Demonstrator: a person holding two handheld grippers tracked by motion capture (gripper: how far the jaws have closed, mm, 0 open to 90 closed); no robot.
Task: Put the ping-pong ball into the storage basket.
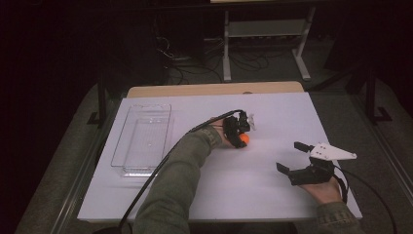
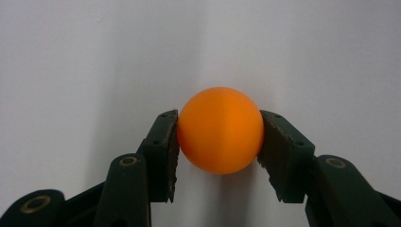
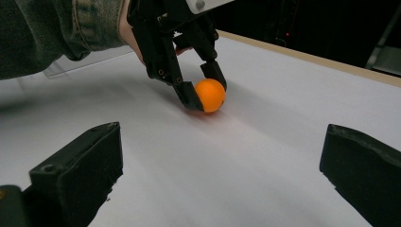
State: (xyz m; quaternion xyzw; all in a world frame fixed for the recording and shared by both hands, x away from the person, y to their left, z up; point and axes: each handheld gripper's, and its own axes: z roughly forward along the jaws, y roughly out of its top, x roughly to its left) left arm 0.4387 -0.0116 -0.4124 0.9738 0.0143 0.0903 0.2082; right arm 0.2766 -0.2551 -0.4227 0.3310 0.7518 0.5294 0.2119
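Left gripper view shows the left gripper (image 2: 220,142) clamped on a small round orange ball (image 2: 221,130) over the white worktop (image 2: 71,71). The right gripper (image 1: 293,157) rests well apart, jaws wide open.

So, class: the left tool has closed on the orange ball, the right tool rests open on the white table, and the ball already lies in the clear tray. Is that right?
Not quite. The orange ball is not in the clear tray; it sits on the white table, gripped by the left tool, as the high view shows. The right tool does rest open.
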